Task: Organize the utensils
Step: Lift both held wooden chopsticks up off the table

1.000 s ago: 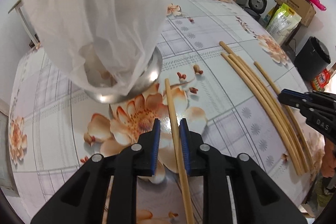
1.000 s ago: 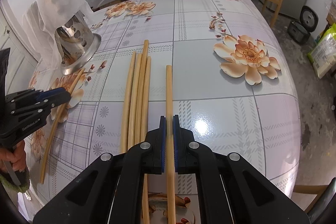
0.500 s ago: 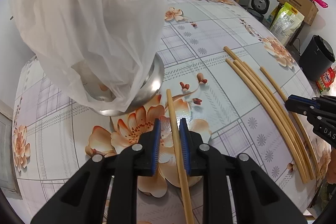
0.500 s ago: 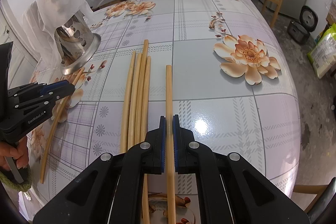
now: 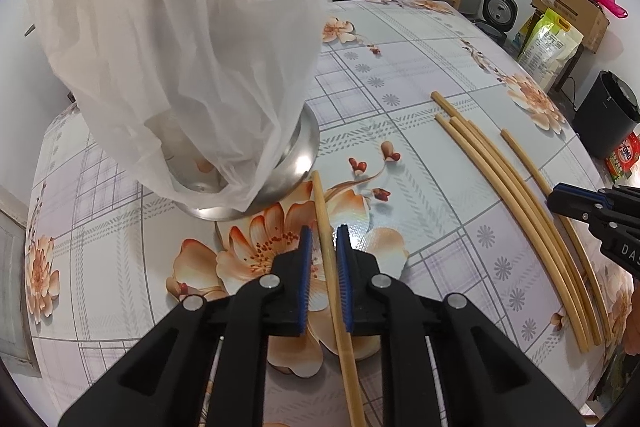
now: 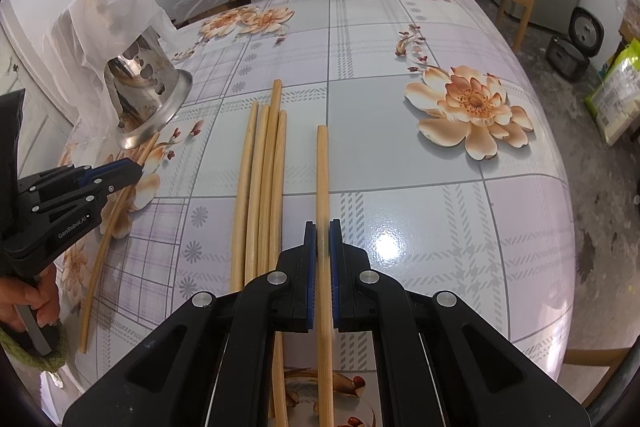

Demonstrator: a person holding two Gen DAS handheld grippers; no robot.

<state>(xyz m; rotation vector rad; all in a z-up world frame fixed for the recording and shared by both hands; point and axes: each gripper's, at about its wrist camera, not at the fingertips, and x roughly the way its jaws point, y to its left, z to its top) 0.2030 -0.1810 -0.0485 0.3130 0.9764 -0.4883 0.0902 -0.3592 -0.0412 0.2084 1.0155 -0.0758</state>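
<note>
Chopsticks are thin, stiff, light, prob. smooth wood w/ a round section, so they may roll; best pinched mid-shaft. Left gripper (image 5: 323, 255) fingers have just been narrowing round one chopstick (image 5: 322, 217) lying by the holder (image 5: 294, 167) near the bench's left side, pads not clearly pressing; right gripper (image 6: 322, 251) is clamped on a lone chopstick (image 6: 322, 171) just beside the bundle (image 6: 262, 179). Bench (image 6: 400, 167) far half is bare, and the bag (image 5: 180, 27) draped over the holder prob. obstructs entry.

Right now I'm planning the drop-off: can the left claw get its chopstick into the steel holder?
Probably not directly: a white plastic bag drapes over the perforated steel utensil holder, covering its mouth.
</note>
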